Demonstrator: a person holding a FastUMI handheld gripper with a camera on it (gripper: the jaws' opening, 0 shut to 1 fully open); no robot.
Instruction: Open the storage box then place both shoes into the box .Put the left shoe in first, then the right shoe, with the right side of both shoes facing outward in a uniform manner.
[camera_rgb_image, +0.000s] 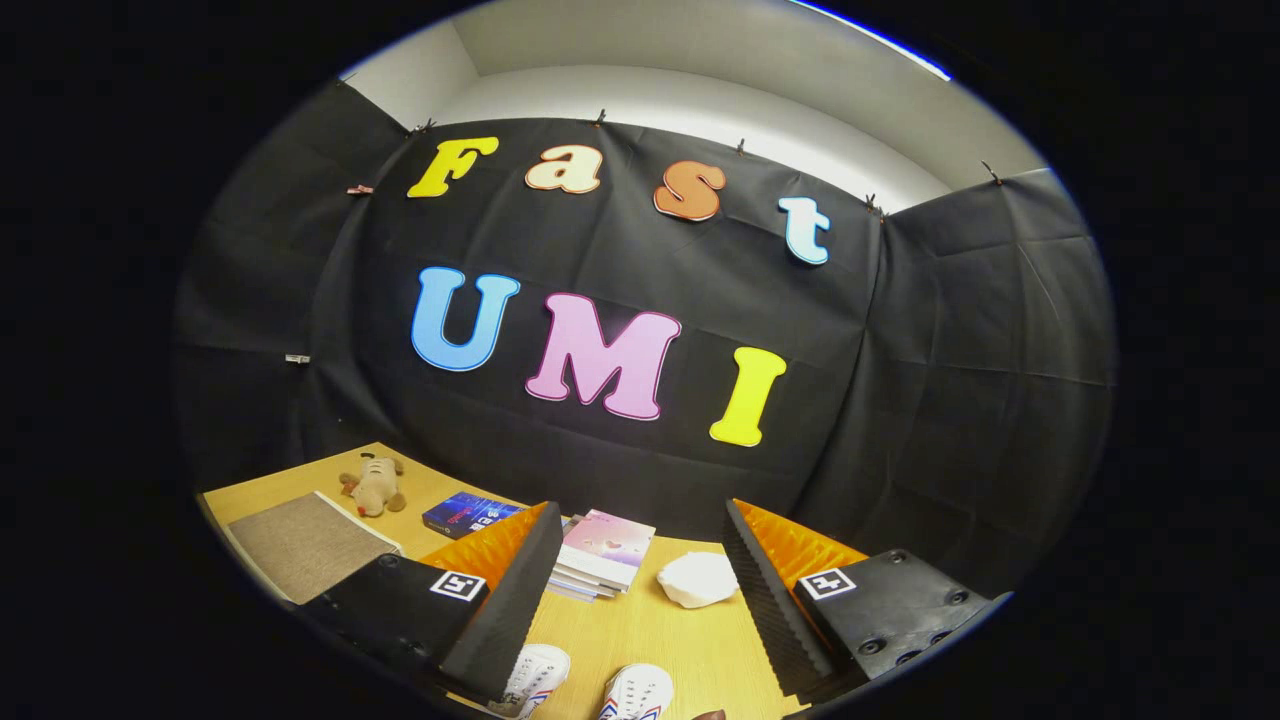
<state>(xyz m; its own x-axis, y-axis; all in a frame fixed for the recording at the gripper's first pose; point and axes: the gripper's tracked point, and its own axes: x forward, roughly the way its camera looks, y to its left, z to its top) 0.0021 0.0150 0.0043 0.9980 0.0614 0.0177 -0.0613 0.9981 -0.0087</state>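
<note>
Shoes: two white ones sat side by side at the table's near edge, left shoe just beside right shoe, toes pointing away, low between the spread, empty fingers of the gripper. Storage box not identifiable.

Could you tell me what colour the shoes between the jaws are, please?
White, with red and blue stripes, on both shoes, in the gripper view; the gripper is open.
</note>
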